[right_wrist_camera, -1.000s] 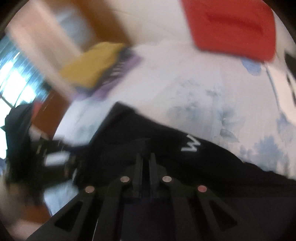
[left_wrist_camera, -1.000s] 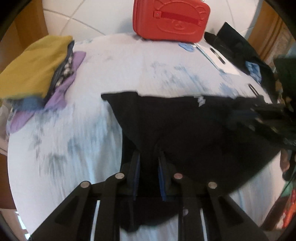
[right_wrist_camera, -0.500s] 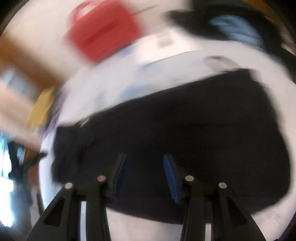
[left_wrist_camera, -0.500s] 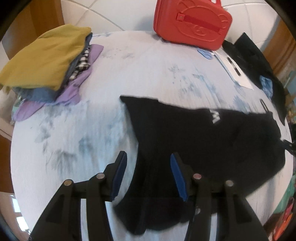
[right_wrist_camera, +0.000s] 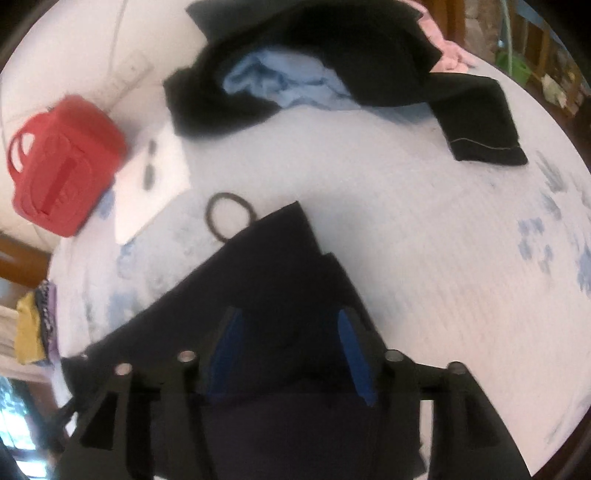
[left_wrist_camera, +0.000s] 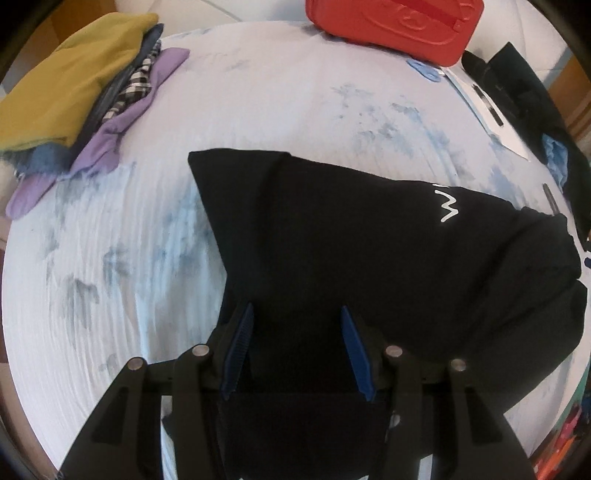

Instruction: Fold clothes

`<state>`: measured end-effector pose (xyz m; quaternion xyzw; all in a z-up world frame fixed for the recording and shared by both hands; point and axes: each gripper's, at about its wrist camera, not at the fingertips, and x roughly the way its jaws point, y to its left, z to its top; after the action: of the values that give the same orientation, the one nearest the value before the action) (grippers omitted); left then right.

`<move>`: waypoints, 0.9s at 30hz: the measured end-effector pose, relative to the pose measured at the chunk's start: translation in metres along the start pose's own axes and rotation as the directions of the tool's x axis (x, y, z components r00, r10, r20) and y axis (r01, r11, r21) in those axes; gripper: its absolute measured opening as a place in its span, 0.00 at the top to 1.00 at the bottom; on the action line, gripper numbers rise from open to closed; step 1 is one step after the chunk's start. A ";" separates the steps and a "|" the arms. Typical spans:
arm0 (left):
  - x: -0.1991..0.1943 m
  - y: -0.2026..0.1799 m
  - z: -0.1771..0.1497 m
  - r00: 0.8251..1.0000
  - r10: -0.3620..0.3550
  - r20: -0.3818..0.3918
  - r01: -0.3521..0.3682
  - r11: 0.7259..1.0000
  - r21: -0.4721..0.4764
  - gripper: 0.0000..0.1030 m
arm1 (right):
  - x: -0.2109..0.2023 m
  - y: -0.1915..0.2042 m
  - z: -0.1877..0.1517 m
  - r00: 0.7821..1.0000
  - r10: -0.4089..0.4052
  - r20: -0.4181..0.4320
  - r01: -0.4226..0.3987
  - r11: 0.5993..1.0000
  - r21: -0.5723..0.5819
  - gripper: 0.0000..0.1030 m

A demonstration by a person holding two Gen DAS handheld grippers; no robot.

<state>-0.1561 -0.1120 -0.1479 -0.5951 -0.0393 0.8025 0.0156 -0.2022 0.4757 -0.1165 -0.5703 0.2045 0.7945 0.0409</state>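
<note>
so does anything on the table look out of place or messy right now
Mostly the far heap: a black garment and a light blue one lie crumpled and unfolded. A dark hair tie sits loose against the folded black shirt, its edge touching the fabric.

This looks like a home, most likely a bedroom or a living room. The work surface is a white cloth with faded blue flowers (left_wrist_camera: 258, 96), spread like a bedsheet. At the far left lies a stack of folded clothes in mustard, checked and lilac fabric (left_wrist_camera: 85, 92), and far away stands a red plastic case with a handle (left_wrist_camera: 395, 18). Behind are white wall tiles (right_wrist_camera: 74, 48) and brown wooden furniture (right_wrist_camera: 524, 33)
</note>
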 end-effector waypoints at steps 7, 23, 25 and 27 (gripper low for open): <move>-0.025 -0.034 0.001 0.996 -0.067 0.053 0.066 0.997 0.025 0.53 | 0.032 0.004 0.005 0.997 -0.045 -0.069 0.040 0.997 -0.073 0.31; -0.003 -0.126 -0.003 0.992 -0.126 0.021 0.118 0.968 0.221 0.53 | -0.034 -0.076 -0.036 0.999 -0.040 0.023 0.041 0.997 -0.057 0.48; 0.003 -0.128 -0.002 0.994 -0.110 0.019 0.103 0.969 0.225 0.53 | -0.037 -0.071 -0.032 1.000 0.008 0.025 -0.007 0.998 -0.055 0.45; 0.007 -0.131 -0.002 0.995 -0.098 0.017 0.092 0.970 0.223 0.53 | -0.038 -0.065 -0.028 0.998 0.052 0.027 -0.050 0.997 -0.054 0.41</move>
<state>-0.1596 0.0192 -0.1448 -0.5759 0.0220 0.8084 0.1199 -0.1443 0.5311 -0.1069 -0.5546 0.1972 0.8084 0.0083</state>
